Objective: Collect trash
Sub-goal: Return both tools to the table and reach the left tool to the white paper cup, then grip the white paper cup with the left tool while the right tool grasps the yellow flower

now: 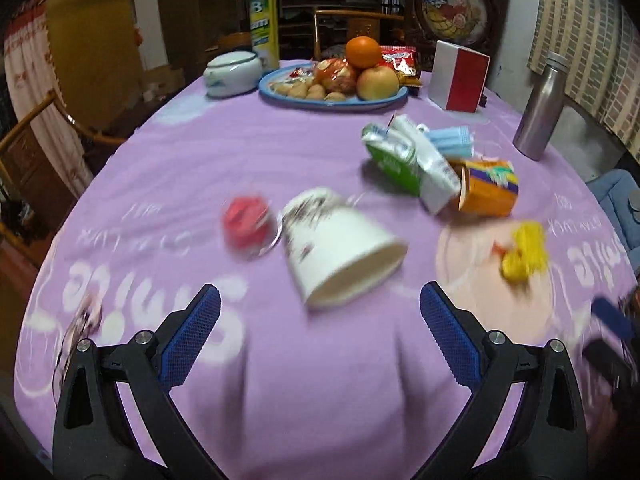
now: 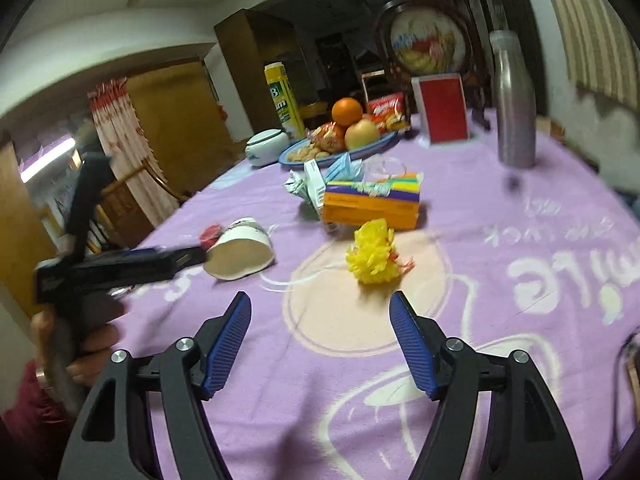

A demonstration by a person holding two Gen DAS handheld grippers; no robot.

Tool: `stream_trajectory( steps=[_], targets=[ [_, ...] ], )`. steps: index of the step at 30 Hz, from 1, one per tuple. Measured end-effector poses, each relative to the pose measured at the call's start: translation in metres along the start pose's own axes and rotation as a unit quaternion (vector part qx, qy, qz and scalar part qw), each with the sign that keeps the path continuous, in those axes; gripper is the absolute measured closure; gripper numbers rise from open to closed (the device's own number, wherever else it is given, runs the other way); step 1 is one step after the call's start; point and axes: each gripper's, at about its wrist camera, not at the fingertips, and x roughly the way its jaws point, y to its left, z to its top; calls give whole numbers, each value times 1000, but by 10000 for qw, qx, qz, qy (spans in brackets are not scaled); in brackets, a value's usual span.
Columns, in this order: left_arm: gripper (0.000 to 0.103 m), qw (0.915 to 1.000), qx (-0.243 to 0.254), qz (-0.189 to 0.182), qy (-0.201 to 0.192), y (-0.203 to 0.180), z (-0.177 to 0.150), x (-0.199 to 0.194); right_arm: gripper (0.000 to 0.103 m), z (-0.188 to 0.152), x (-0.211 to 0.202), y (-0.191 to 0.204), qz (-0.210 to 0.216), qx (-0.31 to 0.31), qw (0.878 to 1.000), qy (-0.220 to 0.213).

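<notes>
A white paper cup lies on its side on the purple tablecloth, mouth towards me. My left gripper is open and empty just short of it. A red crumpled wrapper lies left of the cup. A yellow crumpled wrapper lies to the right; in the right wrist view it sits just ahead of my open, empty right gripper. An orange box, crushed cartons and a blue mask lie further back. The cup and left gripper show at left.
A blue plate of fruit and snacks, a white lidded bowl, a yellow can, a red-and-white box and a steel bottle stand at the far side. Wooden chairs stand left of the table.
</notes>
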Motion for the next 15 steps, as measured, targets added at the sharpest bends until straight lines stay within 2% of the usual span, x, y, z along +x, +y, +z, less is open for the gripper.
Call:
stream_trajectory(
  steps=[3, 5, 9, 12, 14, 15],
  targets=[
    [7, 9994, 37, 352, 51, -16, 24, 24, 29, 0, 2, -7, 188, 250, 9995, 89],
    [7, 9986, 15, 478, 220, -22, 35, 45, 28, -3, 6, -15, 333, 457, 9983, 168],
    [7, 9964, -59, 625, 573, -23, 37, 77, 28, -5, 8, -20, 518, 688, 9960, 218],
    [9, 9966, -187, 394, 704, -11, 26, 86, 28, -6, 10, -19, 663, 685, 9951, 269],
    [23, 9975, -221, 200, 644, -2, 21, 81, 28, -6, 10, -18, 698, 691, 9948, 257],
    [23, 9980, -238, 113, 573, 3, 19, 75, 28, -5, 9, -19, 707, 702, 9947, 235]
  ],
)
